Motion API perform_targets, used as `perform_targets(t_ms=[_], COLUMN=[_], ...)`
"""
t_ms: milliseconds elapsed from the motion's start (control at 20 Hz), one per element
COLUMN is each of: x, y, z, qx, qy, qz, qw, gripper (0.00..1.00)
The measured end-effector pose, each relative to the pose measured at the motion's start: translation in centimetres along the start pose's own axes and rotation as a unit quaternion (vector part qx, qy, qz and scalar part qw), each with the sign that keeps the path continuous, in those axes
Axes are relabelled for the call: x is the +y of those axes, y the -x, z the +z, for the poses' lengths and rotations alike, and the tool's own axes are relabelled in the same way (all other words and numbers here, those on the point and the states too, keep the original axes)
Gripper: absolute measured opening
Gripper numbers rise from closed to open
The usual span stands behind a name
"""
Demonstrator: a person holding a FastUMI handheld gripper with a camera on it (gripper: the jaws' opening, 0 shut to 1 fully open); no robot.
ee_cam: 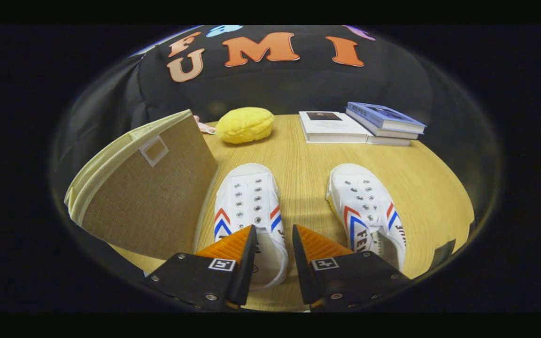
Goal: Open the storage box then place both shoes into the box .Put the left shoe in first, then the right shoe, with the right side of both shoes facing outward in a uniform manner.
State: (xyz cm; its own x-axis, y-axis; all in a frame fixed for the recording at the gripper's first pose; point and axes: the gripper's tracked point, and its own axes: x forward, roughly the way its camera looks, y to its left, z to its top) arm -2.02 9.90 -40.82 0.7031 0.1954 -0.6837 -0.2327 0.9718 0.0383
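Two white canvas shoes with red and blue chevrons lie on the wooden table [301,159], toes pointing away from me. The left one [248,195] lies just beside the storage box [150,197], a fabric box with a brown woven panel and cream sides. Farther right, the other shoe [364,206] lies apart from it. My gripper [274,237] is open over the heel end of the left shoe. That shoe's right-hand collar rim lies in the gap between the fingers, and neither finger visibly presses on it. The brown panel of the box faces up towards me and covers its inside.
A yellow plush cushion [245,125] lies at the back of the table behind the box. Two stacked books, one white [330,127] and one blue [385,117], lie at the back right. Bare wood shows between the two shoes.
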Motion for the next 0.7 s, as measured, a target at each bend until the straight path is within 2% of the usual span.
perform_targets(t_ms=[100,150,300,550,700], x=[-0.2,0.0,0.4,0.0,-0.3], y=[-0.3,0.0,0.6,3.1,4.9], z=[-0.2,-0.2,0.7,4.5,6.9], qx=[0.001,0.002,-0.009,-0.043,-0.067], qy=[-0.034,-0.06,-0.102,-0.077,-0.088], qz=[-0.005,0.0,0.013,-0.008,-0.013], qw=[0.999,0.998,0.995,0.996,0.994], gripper=[0.13,0.04,0.0,0.0,0.0])
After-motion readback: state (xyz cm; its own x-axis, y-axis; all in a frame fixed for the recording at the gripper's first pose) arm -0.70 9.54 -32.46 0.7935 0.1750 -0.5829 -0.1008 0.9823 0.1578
